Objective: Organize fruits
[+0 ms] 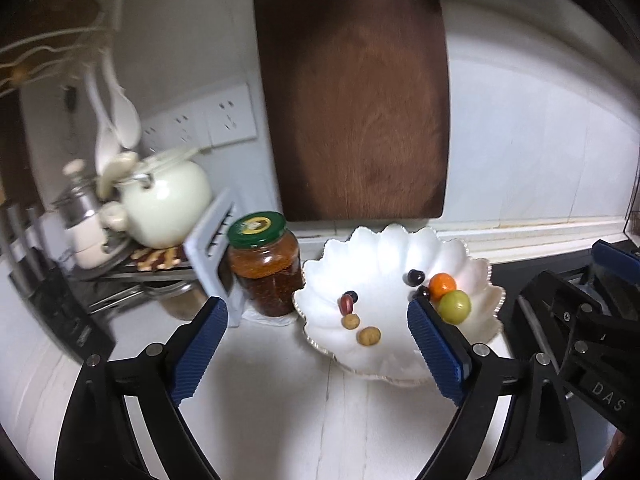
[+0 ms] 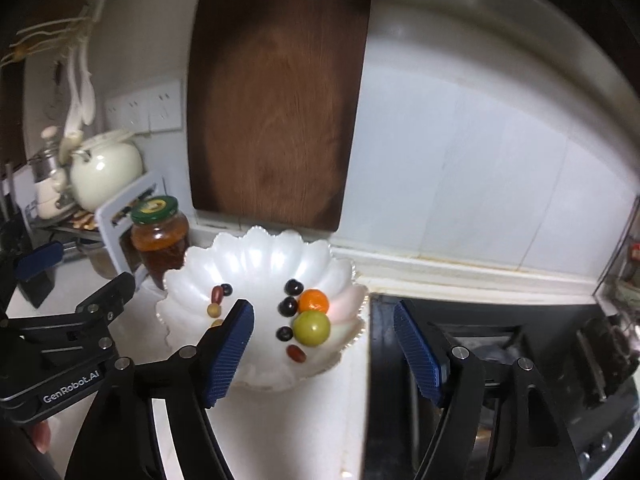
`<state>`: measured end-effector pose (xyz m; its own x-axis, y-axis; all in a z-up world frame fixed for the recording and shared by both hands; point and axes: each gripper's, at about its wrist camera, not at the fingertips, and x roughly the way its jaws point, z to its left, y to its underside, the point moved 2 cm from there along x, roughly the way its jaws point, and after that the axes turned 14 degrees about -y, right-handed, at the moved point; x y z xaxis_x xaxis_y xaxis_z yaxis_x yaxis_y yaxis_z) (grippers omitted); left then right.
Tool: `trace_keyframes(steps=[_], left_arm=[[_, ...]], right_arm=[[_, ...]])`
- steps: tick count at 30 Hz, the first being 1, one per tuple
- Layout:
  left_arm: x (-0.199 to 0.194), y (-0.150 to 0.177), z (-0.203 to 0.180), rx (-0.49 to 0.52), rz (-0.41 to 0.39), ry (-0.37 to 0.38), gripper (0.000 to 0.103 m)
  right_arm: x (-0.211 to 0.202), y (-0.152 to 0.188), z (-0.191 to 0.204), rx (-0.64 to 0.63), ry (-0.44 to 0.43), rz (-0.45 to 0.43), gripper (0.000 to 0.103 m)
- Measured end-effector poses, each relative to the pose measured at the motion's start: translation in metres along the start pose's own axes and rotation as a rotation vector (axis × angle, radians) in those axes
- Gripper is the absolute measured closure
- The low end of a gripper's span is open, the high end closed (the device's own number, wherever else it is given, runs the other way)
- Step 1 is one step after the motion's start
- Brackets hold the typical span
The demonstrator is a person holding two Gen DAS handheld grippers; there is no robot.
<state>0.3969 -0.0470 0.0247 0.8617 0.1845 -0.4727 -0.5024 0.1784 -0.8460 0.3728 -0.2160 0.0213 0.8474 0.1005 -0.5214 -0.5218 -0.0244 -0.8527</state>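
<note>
A: Left wrist view, entry one. White scalloped dish (image 1: pixel 384 256) sits on the white tabletop (image 1: pixel 272 408), just beside a green-lidded jar (image 1: pixel 264 264) of reddish-brown preserve. In the dish: orange fruit (image 1: pixel 443 284) touching a green fruit (image 1: pixel 454 306) at the right side, dark berries (image 1: pixel 414 277) next to them; towards the left, a red date (image 1: pixel 346 305), one dark berry and two tan round fruits (image 1: pixel 368 336).

B: Left gripper (image 1: pixel 316 354)?

A: Jaws spread wide, nothing between them, held over the near rim of the dish. Right gripper (image 1: pixel 576 320) shows at the right edge; its jaws cannot be judged from here.

B: Right wrist view?

A: Same dish (image 2: pixel 256 256), same jar (image 2: pixel 160 236) behind its left side. Green fruit (image 2: pixel 311 329) and orange fruit (image 2: pixel 314 301) touching, three dark berries (image 2: pixel 288 306) in a column to their left, a red date (image 2: pixel 296 353) below. Right gripper (image 2: pixel 324 356): jaws spread, empty, the left finger over the dish, the right one over the black stove (image 2: pixel 500 344). Wooden cutting board (image 2: pixel 276 100) leans on the wall.
</note>
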Motion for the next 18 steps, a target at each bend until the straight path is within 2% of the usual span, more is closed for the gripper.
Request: trace_keyframes(steps=[5,9,18], left_arm=[[-0.052,0.017,0.013,-0.030,-0.049,-0.001,0.009],[-0.090,0.036,0.022,-0.054,-0.064,0.004,0.009],[-0.179,0.080,0.032,-0.050,-0.125,-0.013,0.007]], right_arm=[[-0.051,0.020,0.007,0.010,-0.017,-0.055,0.026],[-0.085,0.041,0.010,0.031,-0.044,-0.067,0.026],[-0.157,0.093,0.018,0.054,-0.047,-0.089,0.026]])
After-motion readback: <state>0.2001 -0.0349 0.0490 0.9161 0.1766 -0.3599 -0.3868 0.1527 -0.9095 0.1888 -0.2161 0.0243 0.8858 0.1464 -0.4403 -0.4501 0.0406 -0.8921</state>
